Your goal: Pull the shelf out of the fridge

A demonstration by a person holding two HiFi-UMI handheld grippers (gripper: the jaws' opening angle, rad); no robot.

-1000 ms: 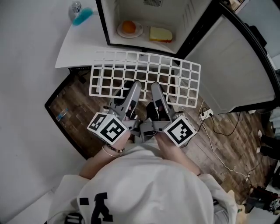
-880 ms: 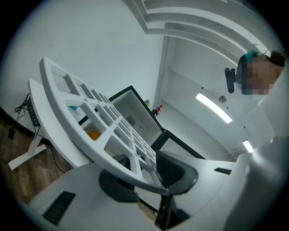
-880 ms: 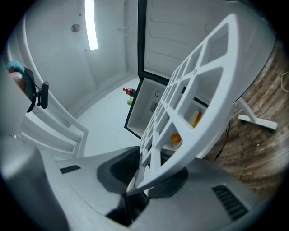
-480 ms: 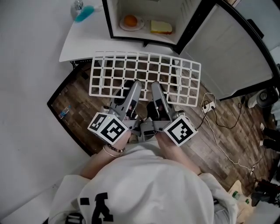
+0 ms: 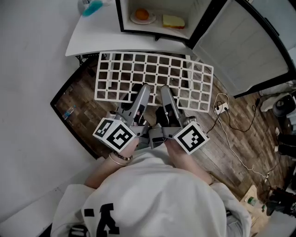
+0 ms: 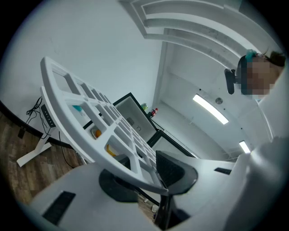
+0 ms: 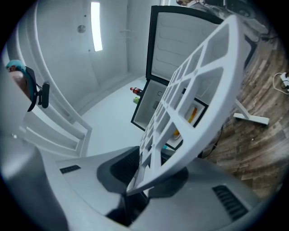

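The white grid shelf (image 5: 152,78) was clear of the fridge (image 5: 199,14), held roughly level in the air over the wooden floor (image 5: 240,134), its far edge just short of the white surface (image 5: 97,37) the fridge stood on. Both tongs had its near edge. The left tongs (image 5: 142,92) were clenched on the rim a little left of the middle, dark pads pressed above and below the bar. The right tongs (image 5: 165,93), just beside them, were clamped on the same rim in the same way. Each pair carried its marker cube at the back, toward the person in the white shirt (image 5: 152,199), at six o'clock from the shelf.

At twelve o'clock from the shelf the fridge stood open. On its floor sat a small plate (image 5: 135,19) with an orange (image 5: 142,14), and just to the right a pale yellow block (image 5: 173,21) that I could not name for sure. The fridge door (image 5: 240,51) was swung wide toward two o'clock. A teal object (image 5: 92,7) lay on the surface at about eleven o'clock. At four o'clock from the shelf a white plug and cable (image 5: 221,107) trailed across the floor.
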